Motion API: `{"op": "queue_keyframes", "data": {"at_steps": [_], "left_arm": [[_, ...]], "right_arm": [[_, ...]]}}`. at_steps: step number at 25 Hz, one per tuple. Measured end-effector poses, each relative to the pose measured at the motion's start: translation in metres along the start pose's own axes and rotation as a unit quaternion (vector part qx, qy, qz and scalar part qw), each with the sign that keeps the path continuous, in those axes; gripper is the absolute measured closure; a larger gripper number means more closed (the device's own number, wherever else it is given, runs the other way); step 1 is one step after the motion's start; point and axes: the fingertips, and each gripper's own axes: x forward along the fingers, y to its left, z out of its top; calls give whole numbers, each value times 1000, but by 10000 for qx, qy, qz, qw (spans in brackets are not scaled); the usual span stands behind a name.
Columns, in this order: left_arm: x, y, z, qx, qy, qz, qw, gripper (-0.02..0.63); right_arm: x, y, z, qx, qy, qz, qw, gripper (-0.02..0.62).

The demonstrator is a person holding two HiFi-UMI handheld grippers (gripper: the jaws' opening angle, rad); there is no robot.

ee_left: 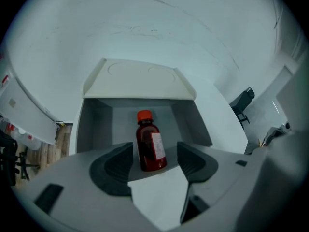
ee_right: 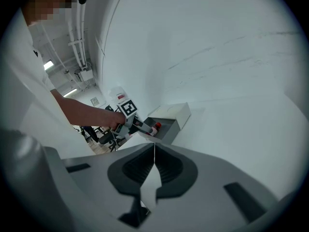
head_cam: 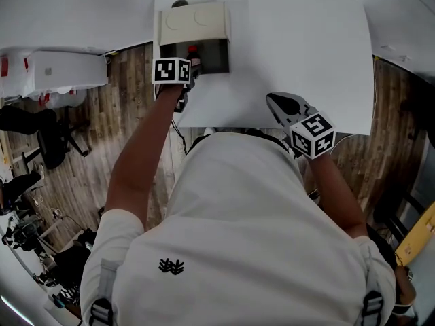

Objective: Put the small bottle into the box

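The small dark-red bottle (ee_left: 150, 145) with an orange-red cap stands upright inside the grey box (ee_left: 94, 124), whose cream lid (ee_left: 137, 79) is folded back. My left gripper (ee_left: 155, 161) is open at the box's mouth. The bottle stands between its jaws with a gap on each side, and neither pad presses on it. In the head view the box (head_cam: 212, 54) sits at the table's far left, with the bottle (head_cam: 193, 50) and the left gripper (head_cam: 189, 73) at its front. My right gripper (head_cam: 280, 103) hangs shut and empty over the table's near edge. From there the box (ee_right: 170, 122) shows far off.
The white table (head_cam: 306, 46) stretches to the right of the box. Wooden floor (head_cam: 139, 107) lies to the left, with a white shelf unit (head_cam: 54, 70) and a black chair (head_cam: 41, 131). The person's torso (head_cam: 238, 236) covers the table's near edge.
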Motion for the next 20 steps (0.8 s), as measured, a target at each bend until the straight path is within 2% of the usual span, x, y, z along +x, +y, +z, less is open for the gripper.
{"op": "queue_keyframes", "data": {"at_steps": [12, 20], "left_arm": [[-26, -1, -3, 51, -381, -573, 9976, 314], [-65, -9, -16, 162, -901, -1226, 9882, 324]], "right_arm": [[12, 36, -3, -97, 43, -247, 9996, 588], [22, 56, -4, -212, 129, -448, 9987, 588]]}}
